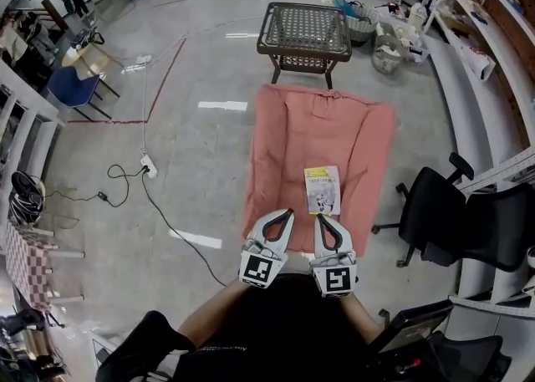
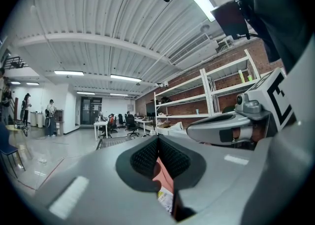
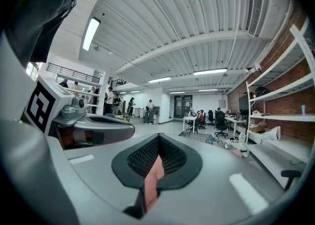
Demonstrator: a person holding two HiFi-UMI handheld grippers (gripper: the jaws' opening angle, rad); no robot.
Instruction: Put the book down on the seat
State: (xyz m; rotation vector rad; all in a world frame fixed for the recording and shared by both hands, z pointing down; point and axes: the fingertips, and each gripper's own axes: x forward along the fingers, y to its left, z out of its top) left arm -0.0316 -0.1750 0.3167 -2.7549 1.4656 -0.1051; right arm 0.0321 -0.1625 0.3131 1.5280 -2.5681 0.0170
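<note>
Two shut, empty grippers; book (image 1: 323, 190) on the seat (image 1: 282, 134)
Both the left gripper (image 1: 284, 215) and the right gripper (image 1: 321, 220) hang closed at the near edge; just beyond the right one, the book lies flat on the pink seat. A careless forward swing could knock it off.

- Salmon-pink cloth seat (image 1: 284, 138): soft, matt, creased.
- Pale paper book (image 1: 323, 190) on the seat: smooth cover.
- Dark wicker table (image 1: 304, 29) beyond the seat: rough weave.
</note>
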